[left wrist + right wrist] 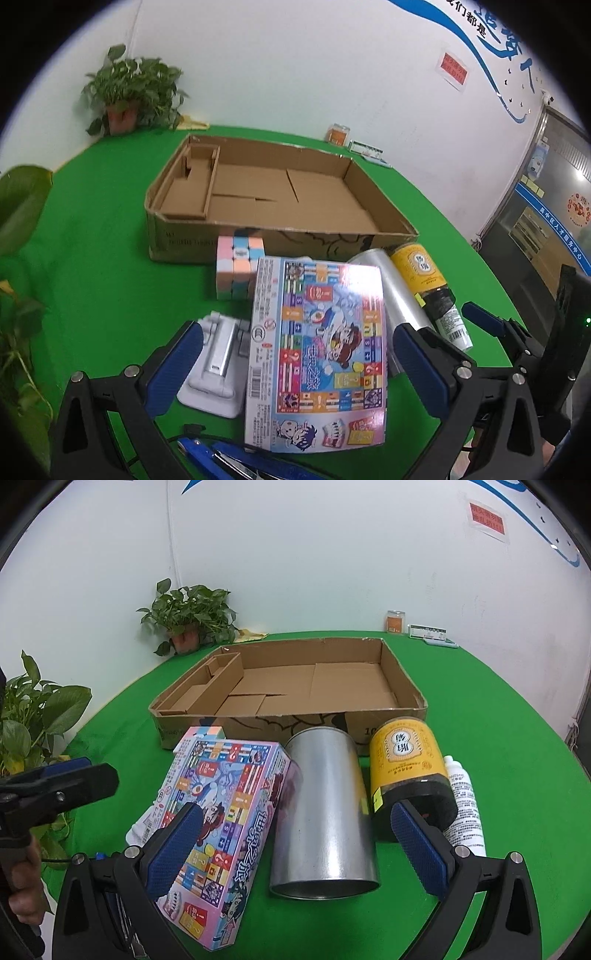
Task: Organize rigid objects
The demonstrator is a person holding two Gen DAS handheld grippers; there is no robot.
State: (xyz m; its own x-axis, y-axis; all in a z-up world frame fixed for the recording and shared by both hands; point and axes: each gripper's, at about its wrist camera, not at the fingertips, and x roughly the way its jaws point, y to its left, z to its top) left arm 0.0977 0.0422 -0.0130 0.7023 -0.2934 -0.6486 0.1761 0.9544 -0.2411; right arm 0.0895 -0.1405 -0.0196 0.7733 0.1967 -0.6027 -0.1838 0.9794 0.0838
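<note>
A colourful game box [317,354] [221,823] lies on the green table, propped on other items. My left gripper [299,365] is open, its blue pads either side of the box. My right gripper [295,845] is open around a silver tin can [325,812] [402,295] lying on its side. Beside the can lie a yellow-labelled jar [406,771] [421,273] and a white bottle [465,805] [452,328]. A pastel cube [238,271] and a white device [218,365] lie left of the box. An open cardboard tray [266,195] [295,683] stands behind.
Potted plants stand at the back left [129,92] [188,616] and the left edge [33,716]. A small orange container [395,621] and a card [426,631] sit by the far wall. Blue tools [229,461] lie near me. My left gripper also shows at left in the right wrist view [62,782].
</note>
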